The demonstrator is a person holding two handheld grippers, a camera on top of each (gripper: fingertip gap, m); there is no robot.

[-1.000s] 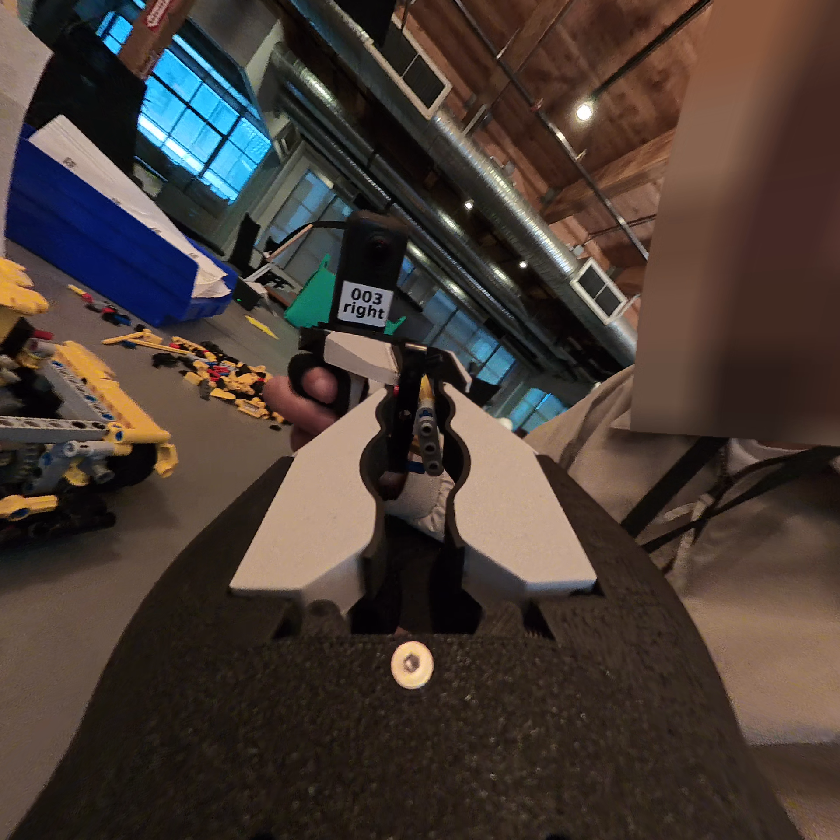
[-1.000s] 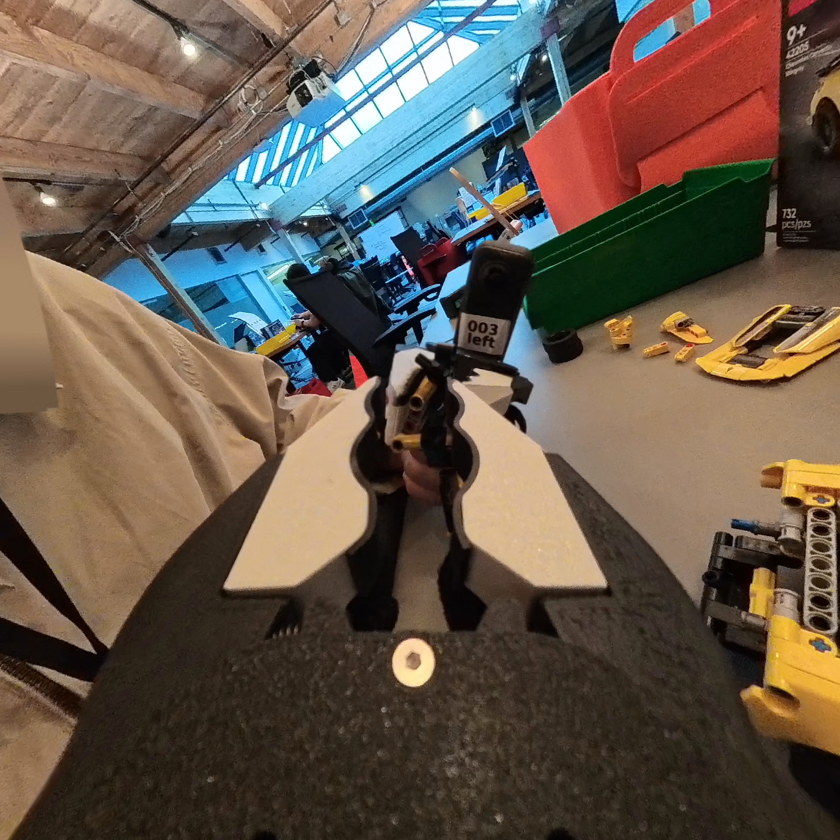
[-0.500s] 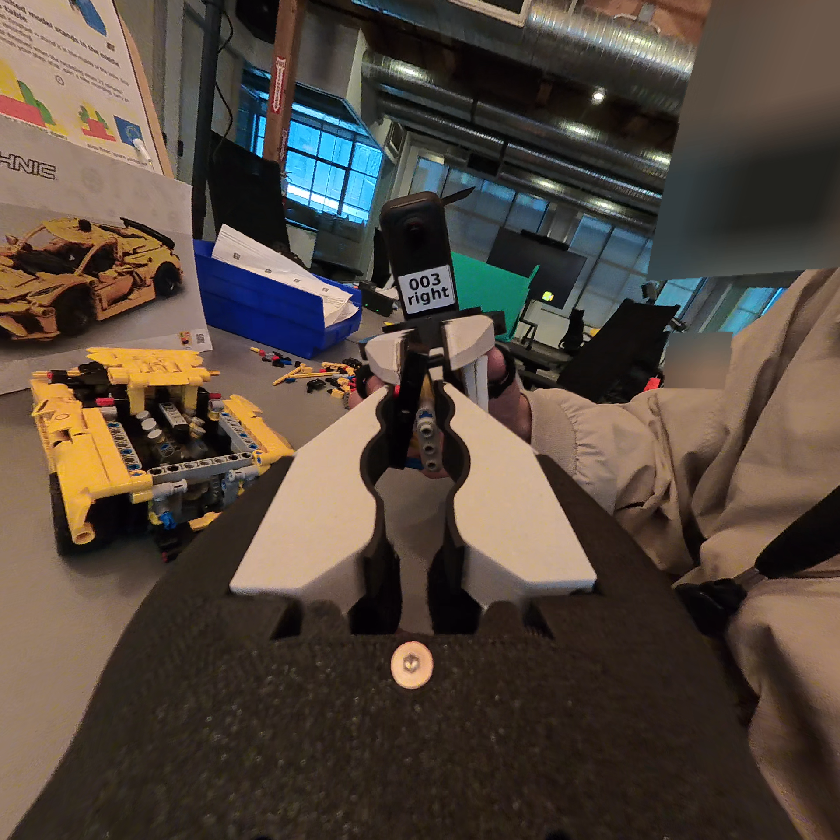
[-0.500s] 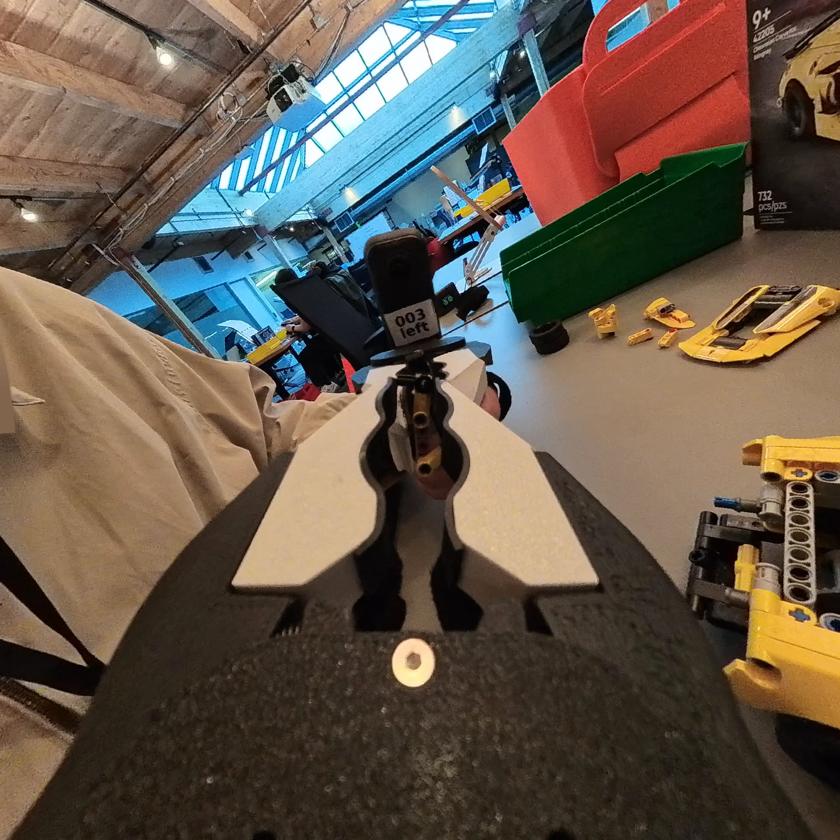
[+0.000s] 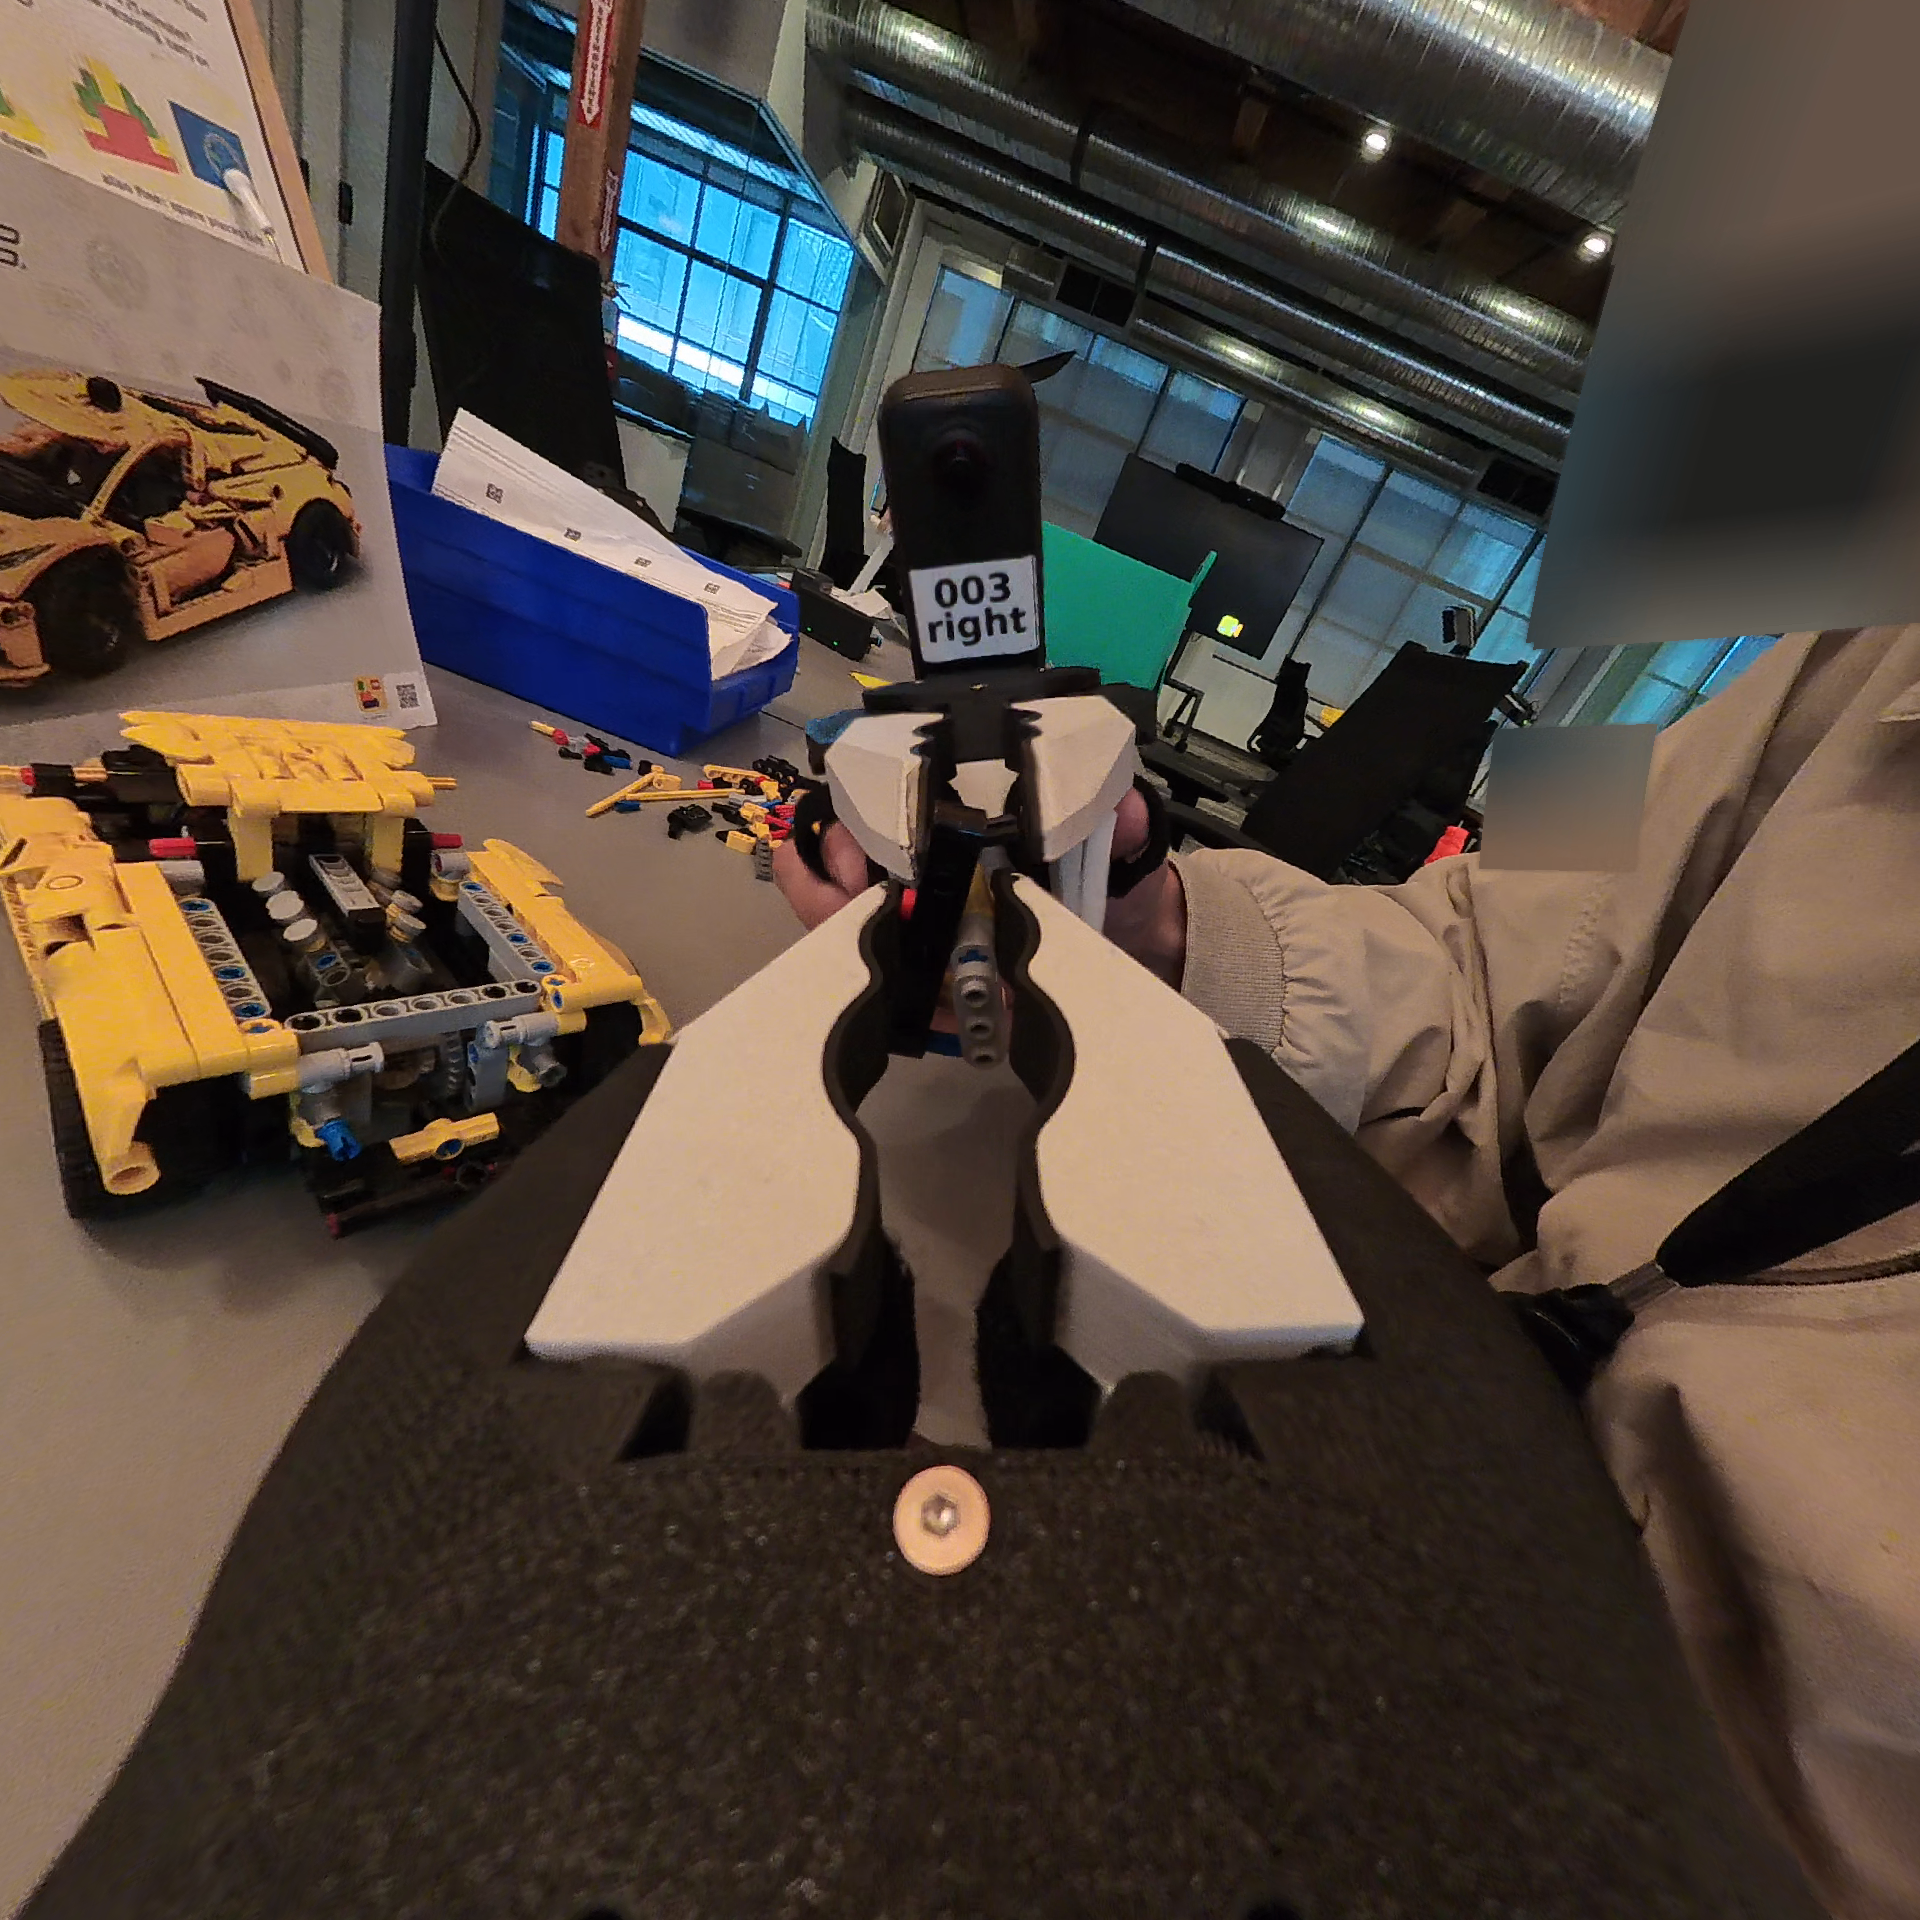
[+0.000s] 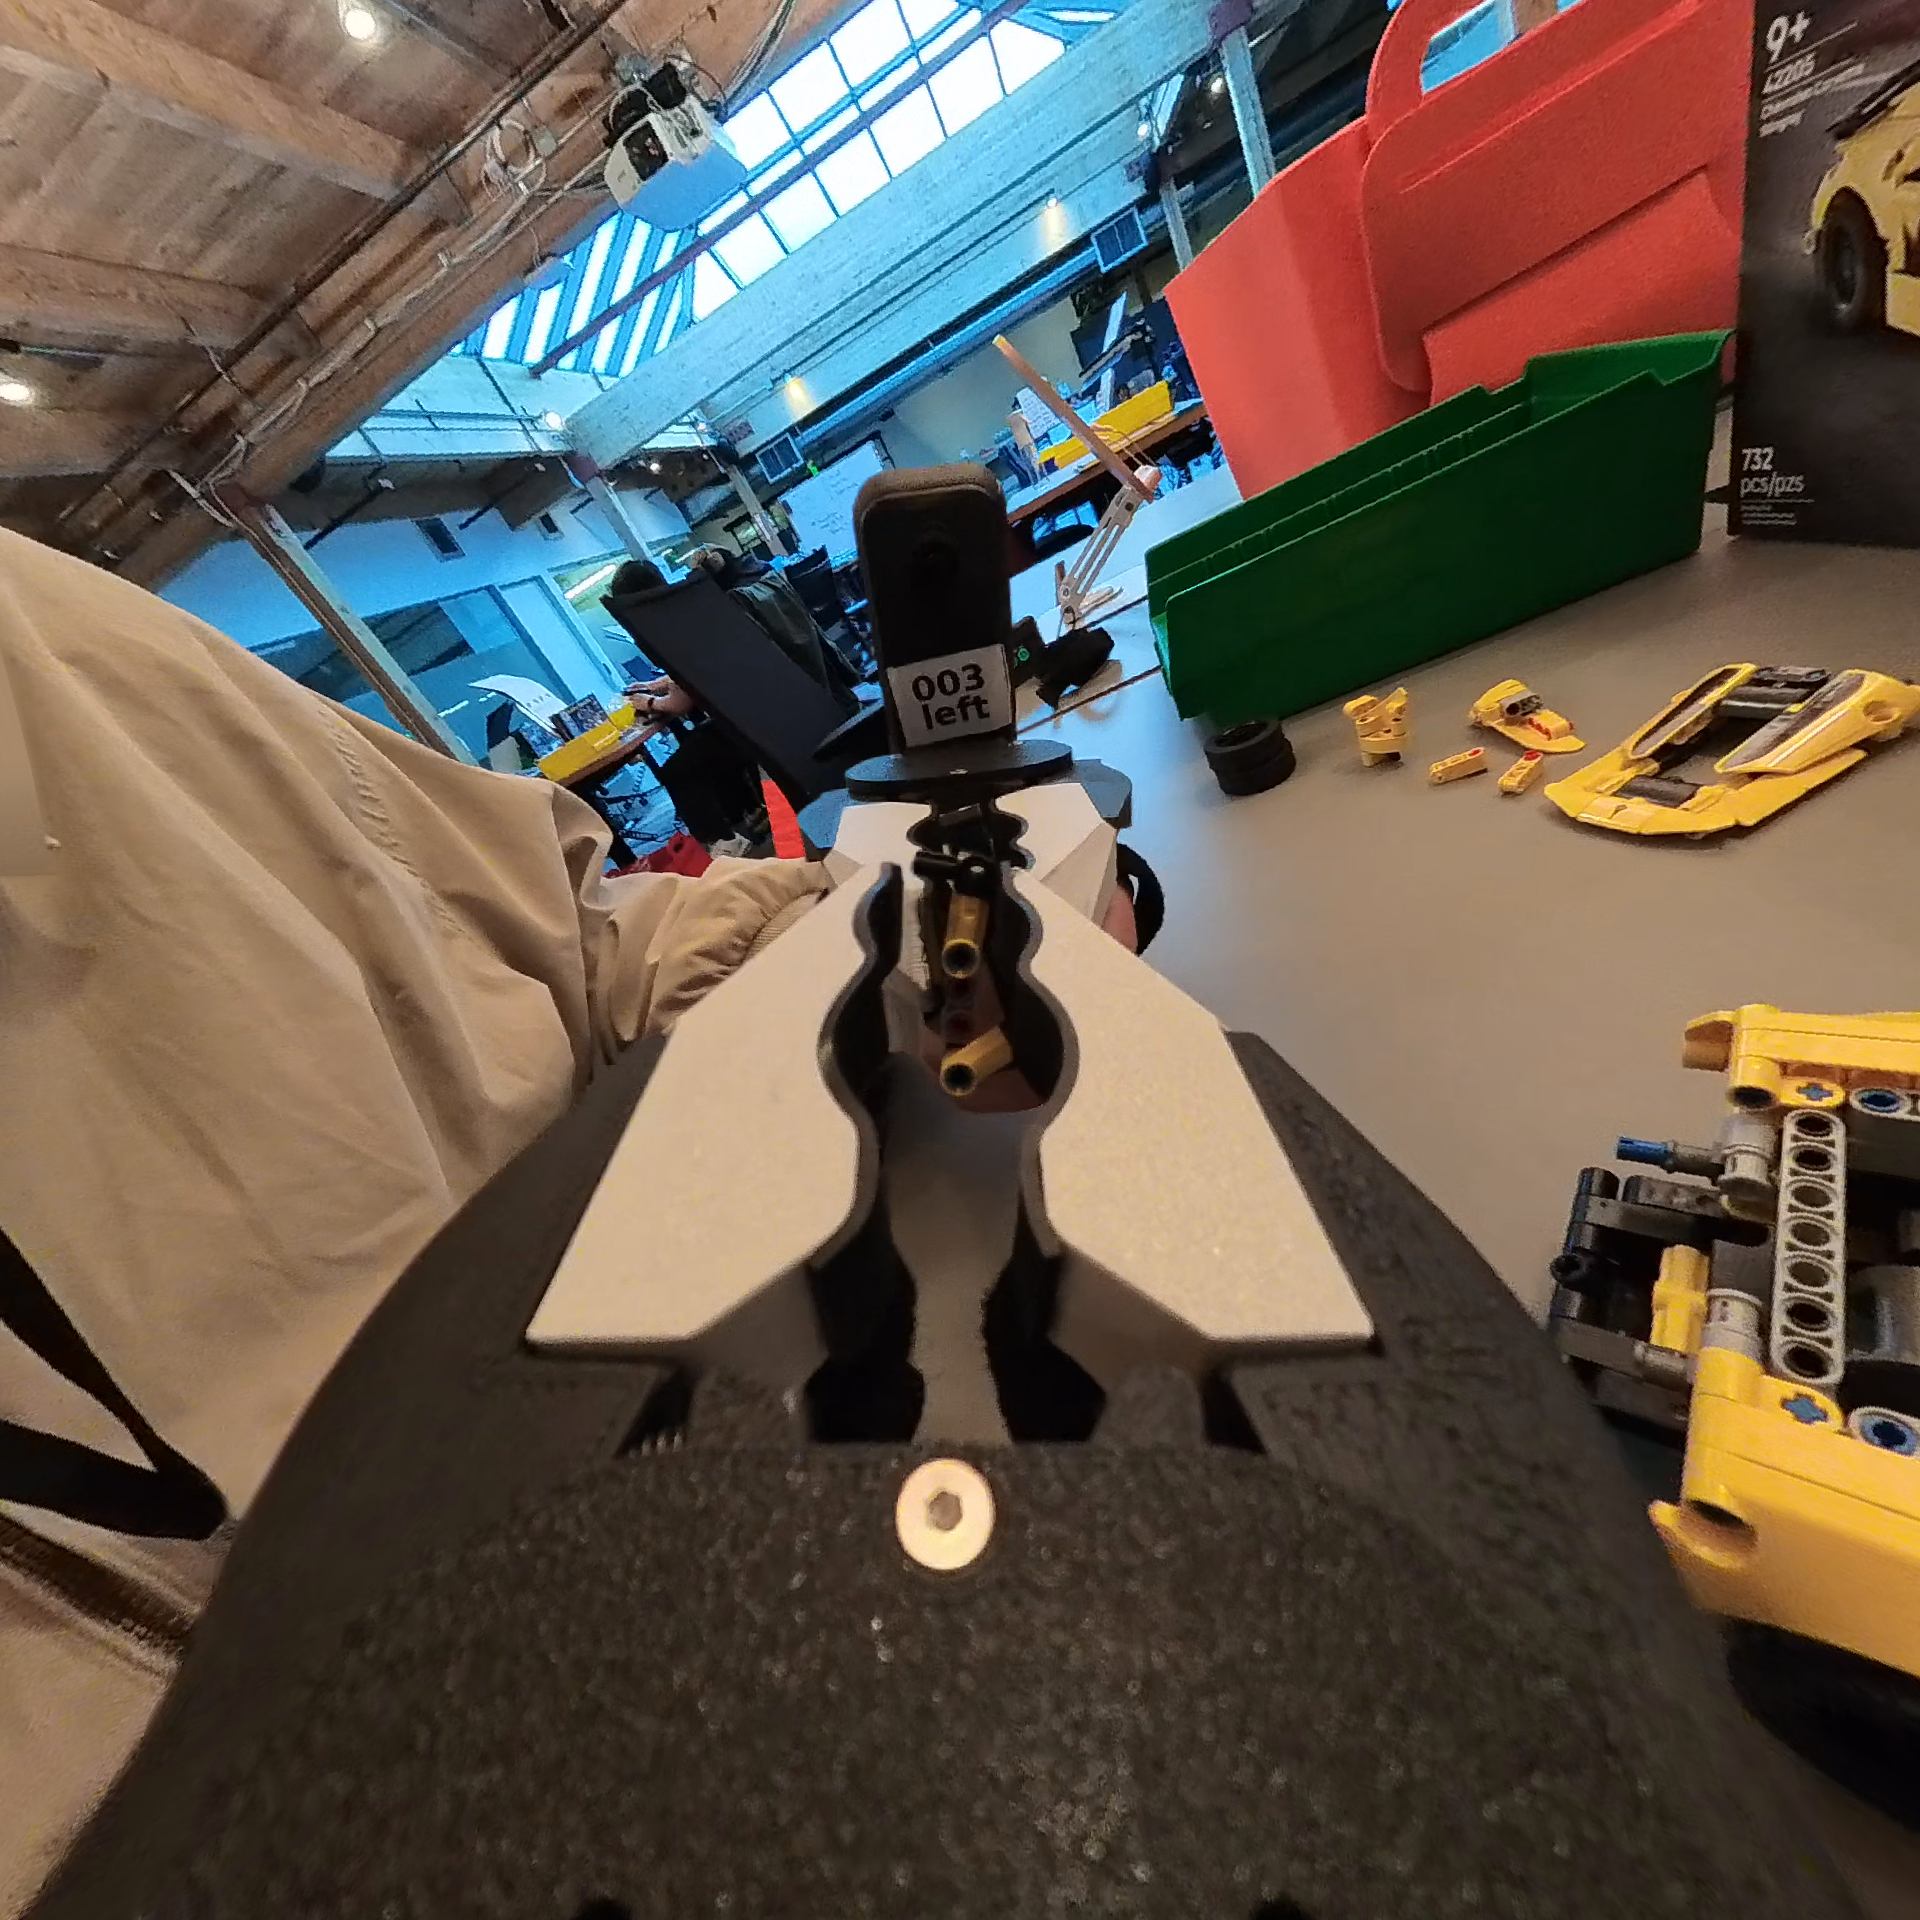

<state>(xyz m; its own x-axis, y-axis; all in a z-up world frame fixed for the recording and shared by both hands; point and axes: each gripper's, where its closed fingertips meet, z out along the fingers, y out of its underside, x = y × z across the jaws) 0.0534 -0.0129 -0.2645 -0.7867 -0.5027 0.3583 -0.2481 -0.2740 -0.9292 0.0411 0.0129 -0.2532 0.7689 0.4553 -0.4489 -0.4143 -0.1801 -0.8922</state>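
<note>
My two grippers face each other tip to tip above the grey table. My left gripper is shut on a small brick assembly of a black beam and a grey connector. The right gripper shows just beyond it, gripping the beam's far end. In the right wrist view, my right gripper is shut on the same assembly, which there shows yellow connectors and black pins. The left gripper is opposite. A part-built yellow brick car stands on the table to the side and also shows in the right wrist view.
Loose small bricks lie before a blue bin with papers. A printed sheet with a car picture stands behind the car. A green bin, a red container, the set's box, a yellow body panel and a tyre are there. A person's beige sleeve is close. The grippers are tip to tip, or close to it. The part-built yellow brick car is about equally far from each gripper, around 20 cm.
Both grippers have tilted down from pointing towards the ceiling to nearly level with the table, still joined at the small assembly. The car and the table have come into fuller view.
</note>
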